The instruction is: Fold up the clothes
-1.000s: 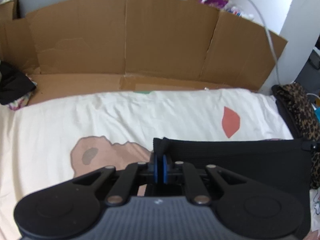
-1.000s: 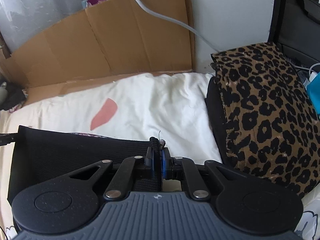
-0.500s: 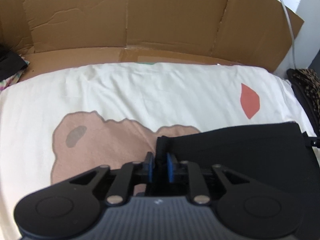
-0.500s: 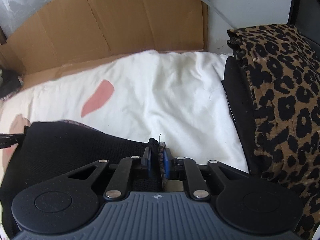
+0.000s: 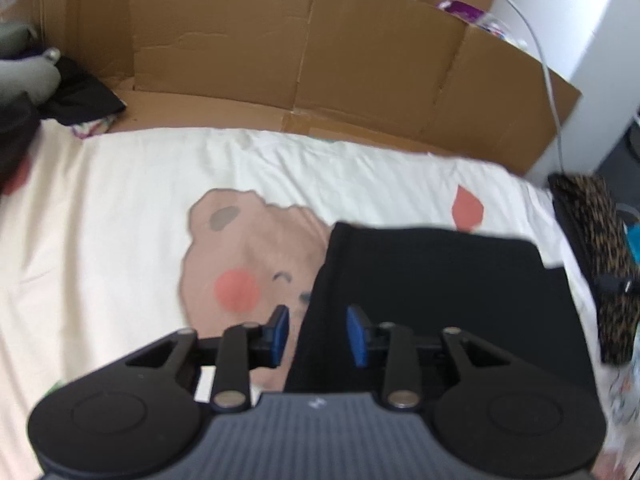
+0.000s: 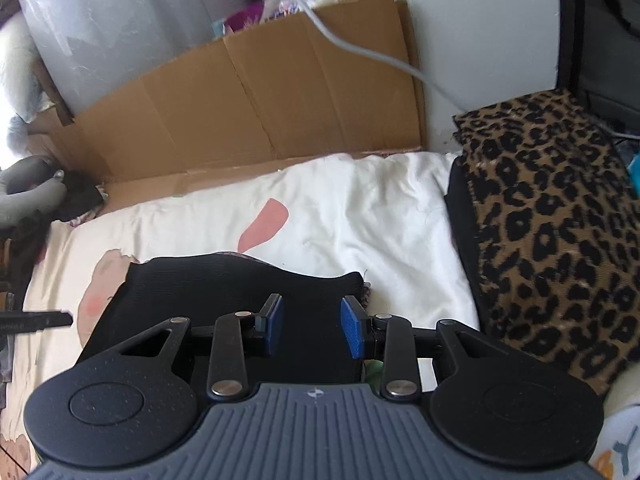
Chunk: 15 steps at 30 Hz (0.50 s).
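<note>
A black garment lies folded flat on the cream bed sheet with its printed bear. My left gripper hovers open over the garment's left edge, nothing between its blue pads. In the right wrist view the same black garment lies in a rectangle, and my right gripper stands open above its right end, near the far right corner. The tip of the left gripper shows at the left edge of that view.
A folded leopard-print cloth on a black layer sits at the bed's right side. Flattened cardboard lines the far wall. Dark clothes and a grey item are piled at the far left. A grey cable hangs across the wall.
Both grippers were shut on the black garment's corners; they have opened and pulled back and up, leaving the garment lying flat on the sheet.
</note>
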Available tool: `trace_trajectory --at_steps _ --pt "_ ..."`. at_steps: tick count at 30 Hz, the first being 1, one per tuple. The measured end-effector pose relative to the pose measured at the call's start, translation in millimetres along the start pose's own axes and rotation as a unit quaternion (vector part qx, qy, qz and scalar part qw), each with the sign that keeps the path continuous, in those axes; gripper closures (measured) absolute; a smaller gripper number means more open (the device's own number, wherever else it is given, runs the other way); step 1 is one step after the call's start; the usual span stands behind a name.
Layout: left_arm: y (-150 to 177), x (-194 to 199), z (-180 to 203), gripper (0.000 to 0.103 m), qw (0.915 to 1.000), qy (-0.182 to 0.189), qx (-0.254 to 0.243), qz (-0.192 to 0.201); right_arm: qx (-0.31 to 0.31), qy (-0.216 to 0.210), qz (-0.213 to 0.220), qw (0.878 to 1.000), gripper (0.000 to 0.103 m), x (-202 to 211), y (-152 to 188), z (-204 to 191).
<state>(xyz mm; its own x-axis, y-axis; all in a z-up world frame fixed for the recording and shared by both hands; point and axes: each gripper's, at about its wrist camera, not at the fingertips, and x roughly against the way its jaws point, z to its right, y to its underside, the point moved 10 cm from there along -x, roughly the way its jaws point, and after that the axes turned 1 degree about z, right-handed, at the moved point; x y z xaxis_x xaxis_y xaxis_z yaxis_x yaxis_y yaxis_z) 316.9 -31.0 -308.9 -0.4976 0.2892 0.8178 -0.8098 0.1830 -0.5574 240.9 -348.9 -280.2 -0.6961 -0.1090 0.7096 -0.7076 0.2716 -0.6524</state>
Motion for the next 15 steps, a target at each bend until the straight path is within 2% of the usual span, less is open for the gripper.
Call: trace_trajectory --at_steps 7,15 --pt "42.2 29.0 -12.5 0.066 0.9995 0.004 0.014 -0.029 0.031 0.009 -0.02 0.999 0.064 30.0 37.0 -6.9" --pt "76.4 51.1 -8.3 0.066 0.9974 0.024 -0.01 -0.068 0.037 0.023 -0.04 0.998 0.064 67.3 65.5 1.3"
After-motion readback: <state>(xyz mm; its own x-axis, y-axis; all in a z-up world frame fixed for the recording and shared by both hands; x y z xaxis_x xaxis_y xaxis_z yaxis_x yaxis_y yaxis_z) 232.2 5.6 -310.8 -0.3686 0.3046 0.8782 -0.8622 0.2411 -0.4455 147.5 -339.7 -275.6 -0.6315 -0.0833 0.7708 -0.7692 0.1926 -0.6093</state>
